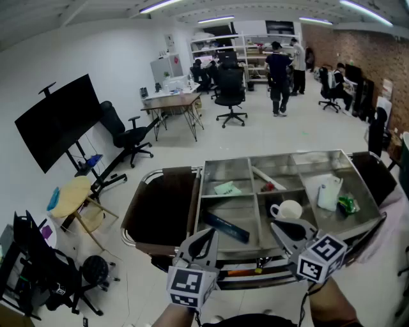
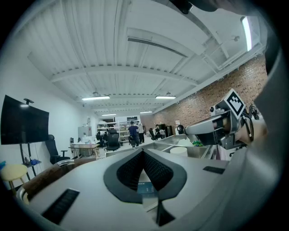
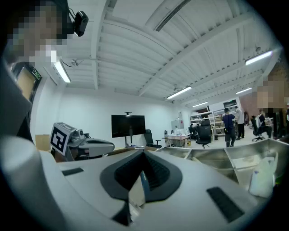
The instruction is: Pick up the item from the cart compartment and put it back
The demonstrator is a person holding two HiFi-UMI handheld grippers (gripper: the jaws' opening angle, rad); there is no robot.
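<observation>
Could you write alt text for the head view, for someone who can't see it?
The left gripper and right gripper, jaws shut and empty, hover before a steel cart whose compartments hold a mug, a bottle and a dark box. A TV and a chair stand beyond.

We saw a wide office with a pale, glossy floor [image 1: 287,137] and a white wall [image 1: 96,51] at left, while a brick wall [image 1: 374,45] ran along the right. Strip lights [image 1: 160,5] lined the white ceiling. A black screen [image 1: 61,121] on a stand stood at left. Black office chairs [image 1: 128,134] sat near a table [image 1: 172,101], with shelves [image 1: 223,46] at the far end.
</observation>
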